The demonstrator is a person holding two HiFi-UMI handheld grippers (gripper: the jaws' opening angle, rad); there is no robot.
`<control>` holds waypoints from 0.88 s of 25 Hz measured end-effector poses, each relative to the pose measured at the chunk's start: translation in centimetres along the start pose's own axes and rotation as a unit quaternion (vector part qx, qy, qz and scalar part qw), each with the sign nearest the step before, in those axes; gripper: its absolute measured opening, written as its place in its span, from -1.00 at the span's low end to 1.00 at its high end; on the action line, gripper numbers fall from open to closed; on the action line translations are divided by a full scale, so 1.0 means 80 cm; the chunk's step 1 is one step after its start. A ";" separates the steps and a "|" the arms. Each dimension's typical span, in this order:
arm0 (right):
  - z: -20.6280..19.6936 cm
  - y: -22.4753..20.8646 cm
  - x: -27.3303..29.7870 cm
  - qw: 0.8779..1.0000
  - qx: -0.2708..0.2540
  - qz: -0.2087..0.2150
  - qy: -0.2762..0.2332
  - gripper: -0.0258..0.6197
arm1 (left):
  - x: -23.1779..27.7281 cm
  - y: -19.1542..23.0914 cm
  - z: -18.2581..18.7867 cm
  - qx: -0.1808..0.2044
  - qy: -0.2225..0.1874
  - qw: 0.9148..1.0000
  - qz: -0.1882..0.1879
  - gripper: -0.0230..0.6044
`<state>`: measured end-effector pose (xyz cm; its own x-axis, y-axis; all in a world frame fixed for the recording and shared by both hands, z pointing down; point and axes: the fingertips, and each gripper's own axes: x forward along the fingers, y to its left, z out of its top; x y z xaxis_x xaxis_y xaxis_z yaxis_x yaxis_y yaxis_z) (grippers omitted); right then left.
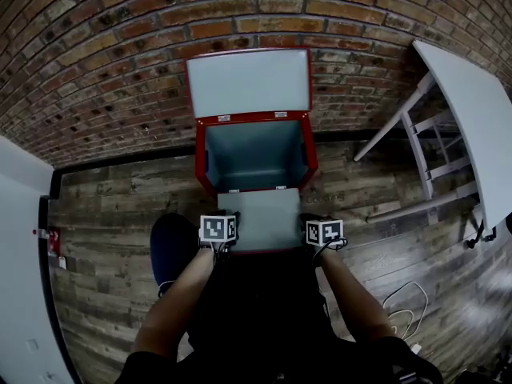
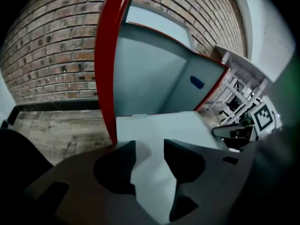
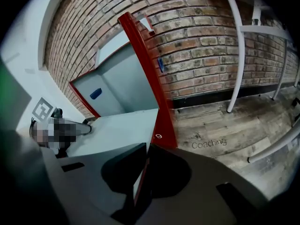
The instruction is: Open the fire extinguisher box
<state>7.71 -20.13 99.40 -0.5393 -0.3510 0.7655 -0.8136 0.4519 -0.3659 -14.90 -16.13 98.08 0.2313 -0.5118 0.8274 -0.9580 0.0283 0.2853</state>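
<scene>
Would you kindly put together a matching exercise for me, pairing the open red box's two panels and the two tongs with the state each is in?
Column one:
1. upper lid
2. front flap
3. left tongs
4. right tongs

Column two:
a. shut on the flap's red side edge
b. standing up in front of the brick wall
c. jaws apart, with the flap's grey surface showing between them
d. swung down and forward

Pairs: 1-b, 2-d, 3-c, 4-a
</scene>
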 end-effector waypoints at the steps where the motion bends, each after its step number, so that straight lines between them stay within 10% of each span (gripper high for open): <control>1: -0.001 0.000 0.000 1.000 -0.002 -0.002 -0.002 -0.80 | 0.001 -0.001 -0.005 0.020 0.006 1.000 0.002 -0.20; 7: -0.005 0.000 -0.003 1.000 -0.007 0.004 -0.027 -0.81 | 0.006 -0.007 -0.027 0.149 0.029 0.988 0.006 -0.32; 22: -0.017 -0.021 0.032 0.995 0.012 0.078 -0.060 -0.83 | 0.031 0.018 -0.024 0.088 -0.019 0.996 0.020 -0.66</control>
<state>8.02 -20.69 102.68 -0.6798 -0.3748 0.6304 -0.7226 0.4892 -0.4884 -15.38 -15.67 101.48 0.1883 -0.5447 0.8172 -0.9821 -0.0999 0.1597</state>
